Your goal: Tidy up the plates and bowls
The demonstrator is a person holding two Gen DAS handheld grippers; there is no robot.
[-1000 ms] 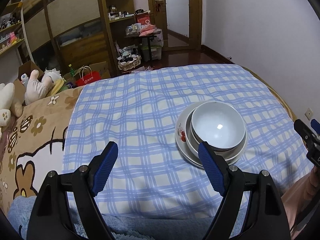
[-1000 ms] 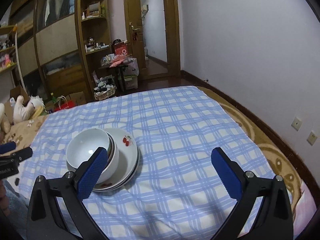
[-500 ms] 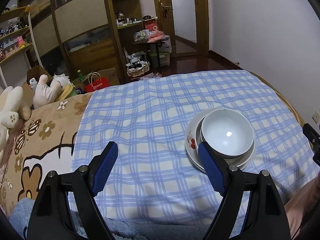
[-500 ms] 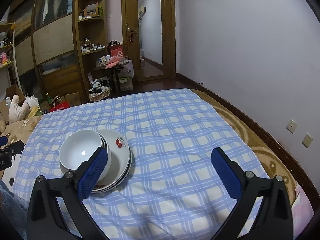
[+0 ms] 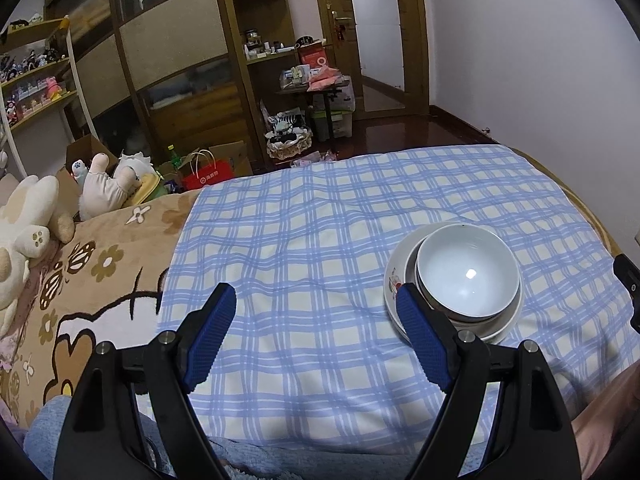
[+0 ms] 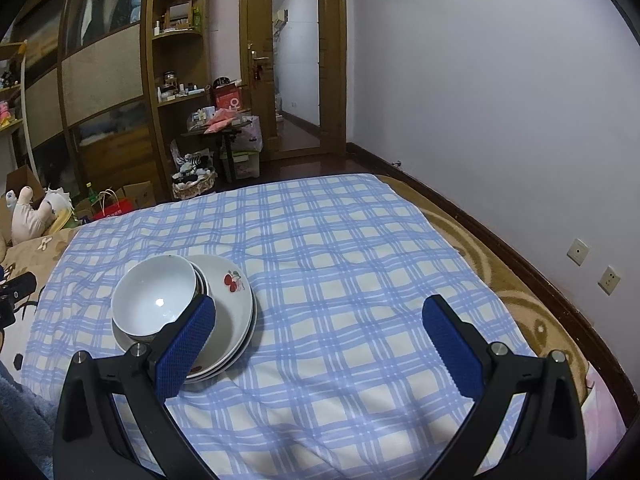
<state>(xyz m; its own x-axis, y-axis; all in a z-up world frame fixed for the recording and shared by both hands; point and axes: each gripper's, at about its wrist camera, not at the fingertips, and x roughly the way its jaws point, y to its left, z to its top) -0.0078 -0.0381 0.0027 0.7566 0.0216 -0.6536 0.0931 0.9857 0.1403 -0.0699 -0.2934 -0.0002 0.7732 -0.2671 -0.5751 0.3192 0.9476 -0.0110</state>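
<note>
A white bowl [image 5: 468, 272] is nested in another bowl on a stack of white plates [image 5: 394, 280] with a red cherry print, all resting on the blue checked cloth [image 5: 320, 220]. My left gripper [image 5: 315, 294] is open over bare cloth, and the stack lies just beyond its right fingertip. In the right wrist view the same bowl [image 6: 156, 296] and plates [image 6: 234, 284] sit behind the left finger of my right gripper [image 6: 320, 306]. That gripper is also open, with nothing between its pads. Neither gripper touches the dishes.
The cloth covers a bed with a brown cartoon blanket [image 5: 80, 280] and plush toys [image 5: 28, 216] at the left. A wall with sockets [image 6: 578, 251] runs close along the right. Beyond the bed's far edge stand wooden cabinets [image 5: 180, 80], a cluttered small table [image 5: 316, 84] and a door [image 6: 296, 68].
The left wrist view has tipped up a little, so the stack sits lower and further right in it. The dishes have not moved and both grippers stay open.
</note>
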